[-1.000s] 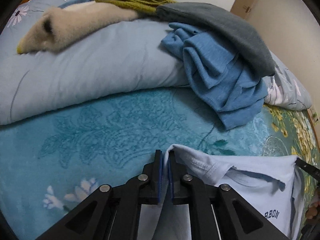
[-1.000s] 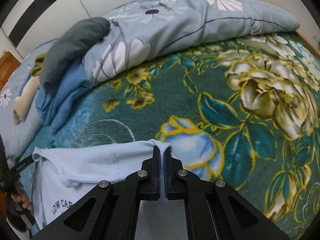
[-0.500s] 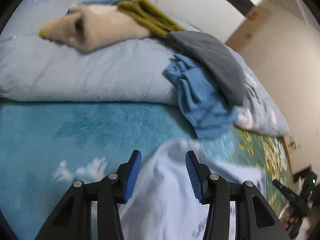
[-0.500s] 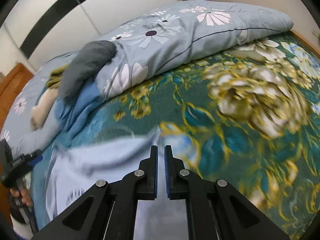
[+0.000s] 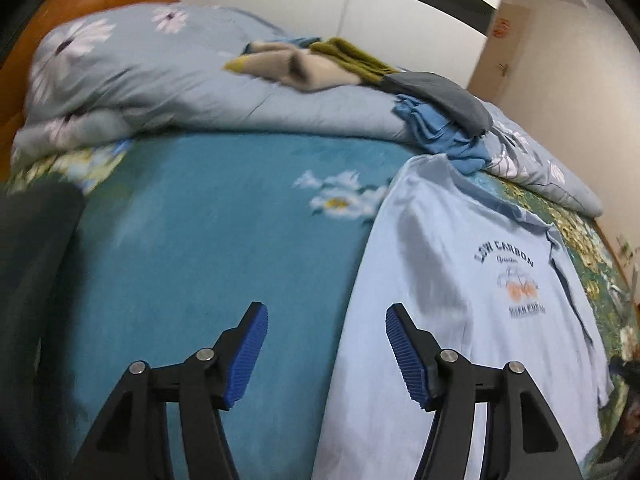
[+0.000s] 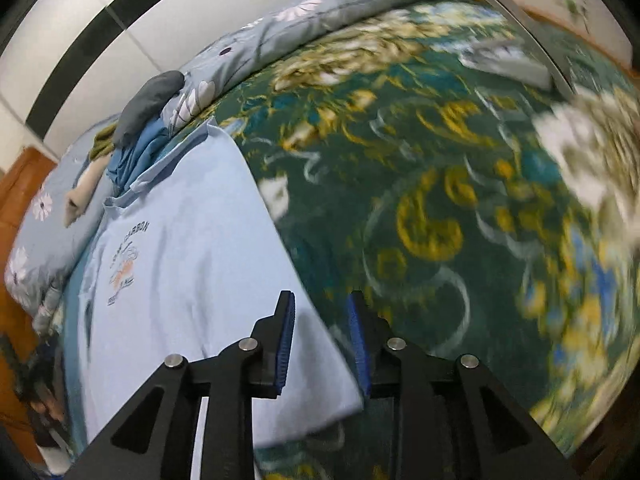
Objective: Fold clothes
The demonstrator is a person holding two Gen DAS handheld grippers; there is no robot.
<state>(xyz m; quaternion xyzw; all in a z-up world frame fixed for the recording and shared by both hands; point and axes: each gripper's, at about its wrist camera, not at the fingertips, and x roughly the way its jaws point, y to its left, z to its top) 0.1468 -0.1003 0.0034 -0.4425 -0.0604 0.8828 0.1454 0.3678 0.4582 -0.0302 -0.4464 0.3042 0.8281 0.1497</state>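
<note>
A bedroom: white wardrobe doors behind, and a bed under a teal floral blanket, with a grey-blue duvet heaped along the far edge and a few spare garments lying on it. The shirt, pale blue, lies spread flat and print-up on the blanket, collar toward the duvet.

The left gripper hangs wide open and empty over the shirt's left edge. The right gripper is also parted, more narrowly, holding nothing, above the shirt's lower right corner.

The step looks like taking hold for the first fold. Pinch both sides at matching height, catching both layers, and carry them over together so the hem stays square.

The chest print reads "LOW CARBON"; the smaller lines beneath it, around an orange graphic, are too blurred to read.
</note>
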